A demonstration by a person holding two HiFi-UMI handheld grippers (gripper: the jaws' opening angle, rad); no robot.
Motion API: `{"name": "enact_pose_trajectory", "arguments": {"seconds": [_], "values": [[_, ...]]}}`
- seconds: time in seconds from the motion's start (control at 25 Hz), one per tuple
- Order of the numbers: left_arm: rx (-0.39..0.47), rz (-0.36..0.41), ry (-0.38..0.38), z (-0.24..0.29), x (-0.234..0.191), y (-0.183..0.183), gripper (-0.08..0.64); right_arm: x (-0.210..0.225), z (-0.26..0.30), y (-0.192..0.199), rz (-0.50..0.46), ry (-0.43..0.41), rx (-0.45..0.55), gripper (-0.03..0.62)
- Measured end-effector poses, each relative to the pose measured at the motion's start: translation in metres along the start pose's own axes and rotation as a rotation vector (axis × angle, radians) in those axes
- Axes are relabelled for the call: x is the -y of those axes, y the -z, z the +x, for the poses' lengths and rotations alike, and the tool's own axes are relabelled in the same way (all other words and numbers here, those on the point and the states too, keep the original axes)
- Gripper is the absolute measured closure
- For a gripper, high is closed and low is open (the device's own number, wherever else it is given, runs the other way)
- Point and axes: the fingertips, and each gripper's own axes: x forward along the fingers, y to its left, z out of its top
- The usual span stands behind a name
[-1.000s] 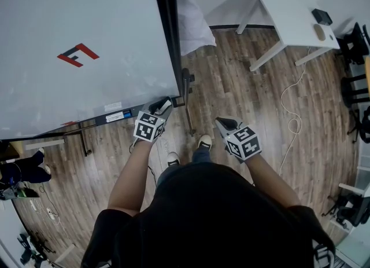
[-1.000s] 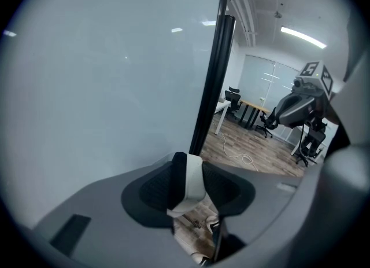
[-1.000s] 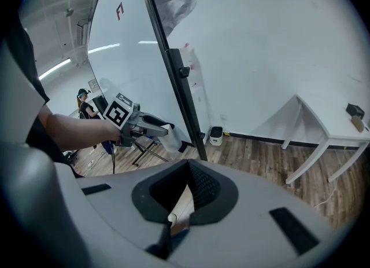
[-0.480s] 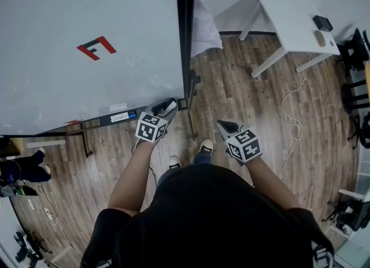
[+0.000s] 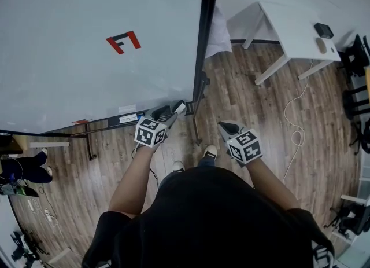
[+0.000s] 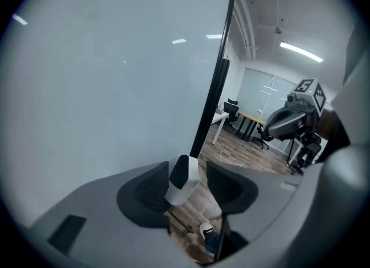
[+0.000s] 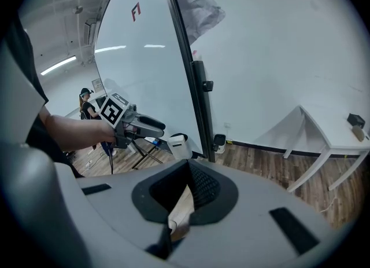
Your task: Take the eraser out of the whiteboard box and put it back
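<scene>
Loosely flanked: the eraser (image 6: pixel 180 179) is framed by open jaws at a corner of the whiteboard (image 5: pixel 87 41)

Most of the head view is filled by the whiteboard, edged on its right by a black frame (image 5: pixel 206 35). A wooden floor (image 5: pixel 260 105) is spread below it, and a white table (image 5: pixel 292 21) is set well apart by the far wall. The left gripper (image 5: pixel 171 110) is held at the board's lower right corner, pointed down at a slant. Its jaws have just been opening and are spread wide. Between them the eraser is seen, black above and white below. It is overlapped with the pad at the picture's left, while bare floor is shown between it and the other pad; no squeeze on it is seen. Whether the white part is the box cannot be told. The right gripper (image 5: pixel 225 126) is held apart over the floor; its jaws are brought together at the tips, and nothing is held.
</scene>
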Motion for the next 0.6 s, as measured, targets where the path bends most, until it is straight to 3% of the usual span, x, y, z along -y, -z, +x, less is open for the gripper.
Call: {"name": "enact_pose_trajectory", "arguments": {"seconds": [0.6], "values": [[0.067,-0.010,-0.043,-0.073,-0.020,0.014,0.362,-0.047,0.006,-0.010,-0.028,0.005,0.020,0.598]]}}
